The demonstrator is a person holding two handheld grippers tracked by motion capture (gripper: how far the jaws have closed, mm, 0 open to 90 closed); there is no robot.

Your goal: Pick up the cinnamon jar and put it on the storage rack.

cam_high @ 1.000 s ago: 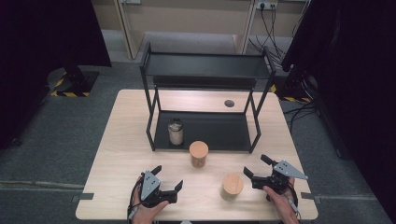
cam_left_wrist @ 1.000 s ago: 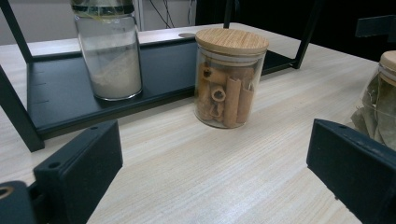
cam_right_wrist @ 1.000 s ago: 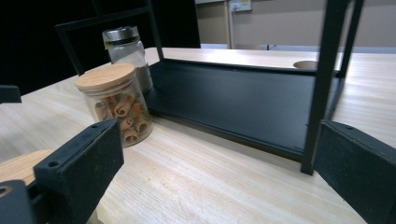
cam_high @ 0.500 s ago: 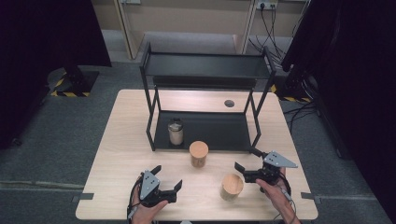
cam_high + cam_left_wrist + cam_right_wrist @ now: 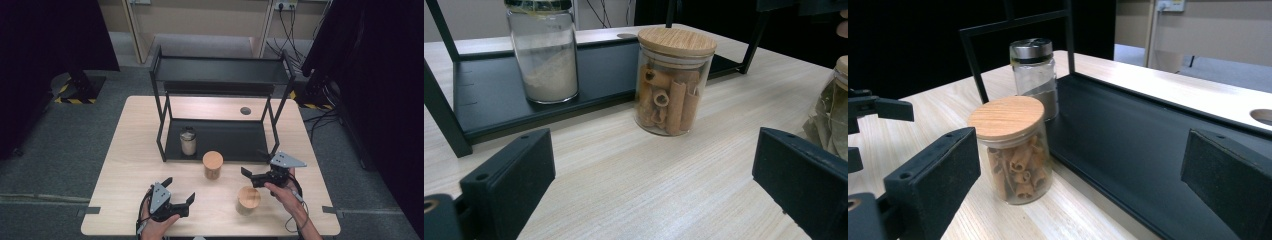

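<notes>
A wooden-lidded glass jar of cinnamon sticks (image 5: 212, 165) (image 5: 674, 85) (image 5: 1015, 150) stands on the table just in front of the black rack (image 5: 220, 70). A second wooden-lidded jar, holding leaves (image 5: 248, 200) (image 5: 834, 115), stands nearer the front edge. A metal-capped shaker of powder (image 5: 188, 141) (image 5: 544, 50) (image 5: 1034, 75) sits on the rack's lower shelf (image 5: 1148, 150). My left gripper (image 5: 181, 189) (image 5: 651, 165) rests open near the front left, empty, facing the cinnamon jar. My right gripper (image 5: 252, 162) (image 5: 1083, 165) is open and empty, just behind the leaf jar, pointing left at the cinnamon jar.
The two-tier rack takes up the table's back middle; its posts stand close to the right gripper. A round cable hole (image 5: 245, 110) lies behind the shelf. Bare tabletop (image 5: 135, 150) stretches left of the rack. The left gripper (image 5: 873, 115) appears in the right gripper view.
My right gripper has moved left and away from the front edge, from beside the leaf jar to behind it near the rack. The left gripper and the jars stayed put.
</notes>
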